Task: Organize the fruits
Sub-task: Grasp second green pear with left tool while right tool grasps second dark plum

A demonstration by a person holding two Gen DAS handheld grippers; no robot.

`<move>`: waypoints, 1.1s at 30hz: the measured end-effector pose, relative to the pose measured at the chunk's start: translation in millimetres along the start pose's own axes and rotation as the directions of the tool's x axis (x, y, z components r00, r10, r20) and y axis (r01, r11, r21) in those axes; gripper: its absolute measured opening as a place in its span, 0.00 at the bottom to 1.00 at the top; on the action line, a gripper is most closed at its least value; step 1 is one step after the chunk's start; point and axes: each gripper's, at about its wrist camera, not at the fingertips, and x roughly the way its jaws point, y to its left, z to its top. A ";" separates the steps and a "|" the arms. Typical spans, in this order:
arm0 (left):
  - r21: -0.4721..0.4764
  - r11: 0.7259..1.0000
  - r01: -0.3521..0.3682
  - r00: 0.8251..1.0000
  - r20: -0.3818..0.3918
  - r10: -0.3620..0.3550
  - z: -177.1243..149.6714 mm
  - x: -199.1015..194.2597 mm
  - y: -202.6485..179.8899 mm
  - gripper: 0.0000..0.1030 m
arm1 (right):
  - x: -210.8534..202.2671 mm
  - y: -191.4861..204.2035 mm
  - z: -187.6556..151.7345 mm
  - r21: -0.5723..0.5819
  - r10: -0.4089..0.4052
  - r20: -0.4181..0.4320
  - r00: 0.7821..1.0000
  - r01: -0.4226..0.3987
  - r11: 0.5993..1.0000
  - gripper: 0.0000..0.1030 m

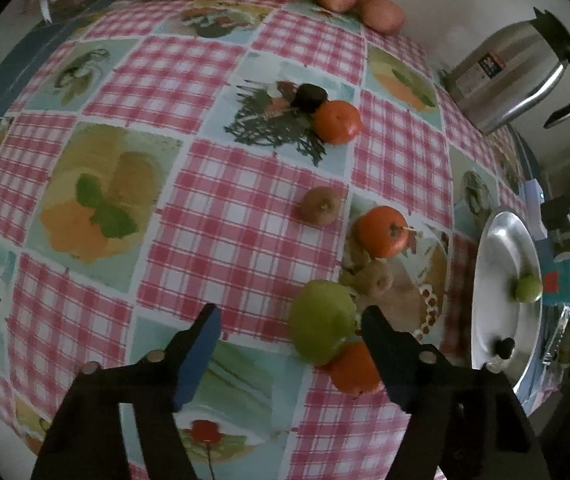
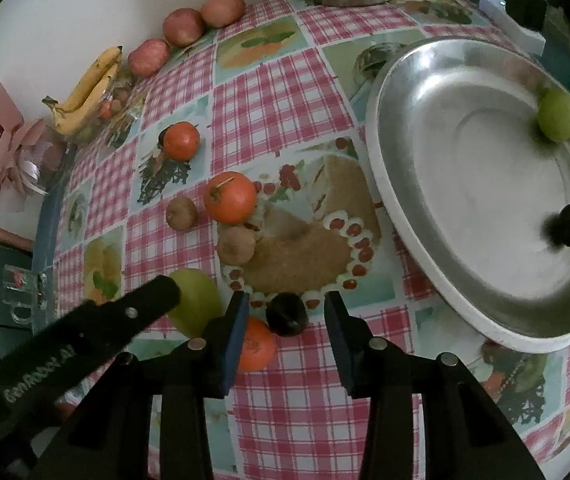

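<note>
Jaws of the left gripper (image 1: 289, 314): parted wide, closed on nothing, with a large green fruit (image 1: 321, 322) low between them, hard against the right-hand finger and well apart from the other. Jaws of the right gripper (image 2: 286, 298): narrower yet also not gripping, a dark plum (image 2: 286, 315) lying between the tips with a gap of cloth on either side.

Task fruit, all placed from the metal plate (image 2: 405, 216) as seen in the right wrist view:
- On the plate: a small green fruit (image 2: 558, 115) at the far rim and a second dark plum (image 2: 567, 226) nearer the middle, well apart.
- Just left of the plate's near rim, on the table (image 2: 285, 92): the dark plum in the right jaws, an orange tangerine (image 2: 255, 346) touching it from behind, the large green fruit beside that.
- Further left: a stemmed tangerine (image 2: 230, 197) with two brown fruits (image 2: 181, 213) close by, one touching it.
- Left and beyond: another tangerine (image 2: 181, 141).
- Far left, along the wall: three red apples (image 2: 183, 27) in a row, then bananas (image 2: 85, 92).
- Behind the plate: a steel jug (image 1: 517, 76).
</note>
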 end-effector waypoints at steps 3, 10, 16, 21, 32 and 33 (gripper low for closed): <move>-0.002 1.000 0.024 1.000 -0.009 -0.024 0.4 1.4 -2.7 0.63 | 0.8 -1.9 -0.7 0.017 0.006 -0.003 1.000 -0.006 1.000 0.38; -0.014 0.998 0.063 0.998 -0.023 -0.064 2.5 4.4 -6.2 0.57 | 1.4 -7.4 -0.6 0.070 0.048 -0.011 0.999 -0.048 0.996 0.35; -0.042 0.997 0.070 0.996 -0.051 -0.072 2.5 10.1 -0.9 0.54 | 1.9 -11.6 0.1 0.089 0.039 -0.018 0.999 -0.037 0.995 0.33; -0.051 0.995 0.085 0.994 -0.066 -0.089 2.5 13.4 -1.0 0.42 | 2.2 -14.4 0.4 0.096 0.037 -0.021 0.999 -0.035 0.995 0.32; -0.132 0.986 0.100 0.994 -0.030 -0.105 8.0 4.6 13.6 0.41 | 5.4 -8.9 -0.5 0.099 0.077 -0.031 0.997 -0.074 0.992 0.32; -0.136 0.985 0.104 0.994 -0.032 -0.109 8.0 4.4 14.3 0.41 | 5.9 -8.6 -0.4 0.103 0.083 -0.032 0.996 -0.079 0.992 0.32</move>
